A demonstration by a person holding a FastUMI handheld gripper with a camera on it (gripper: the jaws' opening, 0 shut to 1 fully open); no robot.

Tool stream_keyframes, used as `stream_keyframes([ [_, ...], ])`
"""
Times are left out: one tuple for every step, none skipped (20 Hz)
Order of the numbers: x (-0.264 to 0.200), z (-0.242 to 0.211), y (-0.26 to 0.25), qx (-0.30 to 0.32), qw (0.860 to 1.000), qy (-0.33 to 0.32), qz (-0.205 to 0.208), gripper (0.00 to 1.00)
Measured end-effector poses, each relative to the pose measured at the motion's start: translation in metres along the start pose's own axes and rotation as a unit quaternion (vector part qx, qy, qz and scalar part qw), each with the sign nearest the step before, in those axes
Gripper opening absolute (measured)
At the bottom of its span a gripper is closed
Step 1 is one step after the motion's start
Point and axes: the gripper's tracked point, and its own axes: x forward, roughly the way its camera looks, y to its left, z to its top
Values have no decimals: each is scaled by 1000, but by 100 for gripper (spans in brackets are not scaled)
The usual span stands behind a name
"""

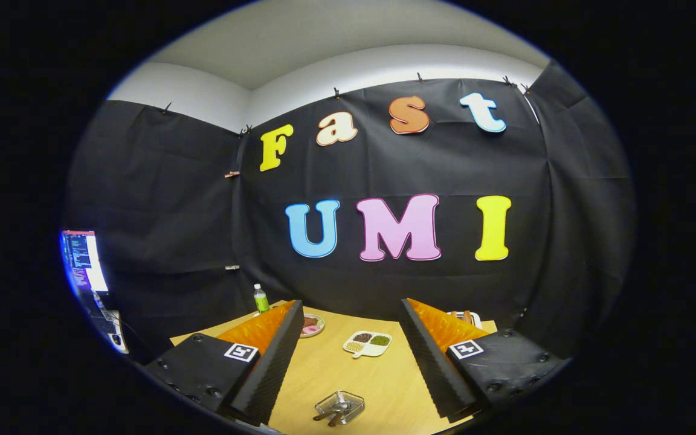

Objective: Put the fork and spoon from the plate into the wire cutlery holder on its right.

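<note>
Wooden table under black cloth walls. Clear plate low between the fingers, fork and spoon lying on it, small, dark-handled, close together. Gripper spread wide, empty, well above. Sectioned snack dish beyond. Likely risk: pinching both utensils at once, handles lying so close. Cutlery holder not made out.

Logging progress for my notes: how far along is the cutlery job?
Done: nothing visibly; the cutlery lies in a small square dish on the table, between the fingers. In hand: nothing; the gripper hovers above, jaws open and empty. Left: grasping each piece and moving it to the holder.
</note>
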Motion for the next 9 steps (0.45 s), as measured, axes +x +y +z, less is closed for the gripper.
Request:
stream_keyframes([
  [-1,0,-4,2,1000,1,-2,99],
  [-3,-1,-6,4,1000,0,-3,98],
  [-3,-1,-9,6,1000,-1,-4,99],
  [-4,-3,-11,9,1000,-1,-4,98],
  [-4,-5,-12,10,1000,4,-3,98],
  [-4,-8,-14,10,1000,7,-3,99],
  [-4,-8,-17,12,1000,9,-3,99],
  [-3,-7,-16,14,1000,8,-2,99],
  [-3,-6,-15,16,1000,7,0,99],
])
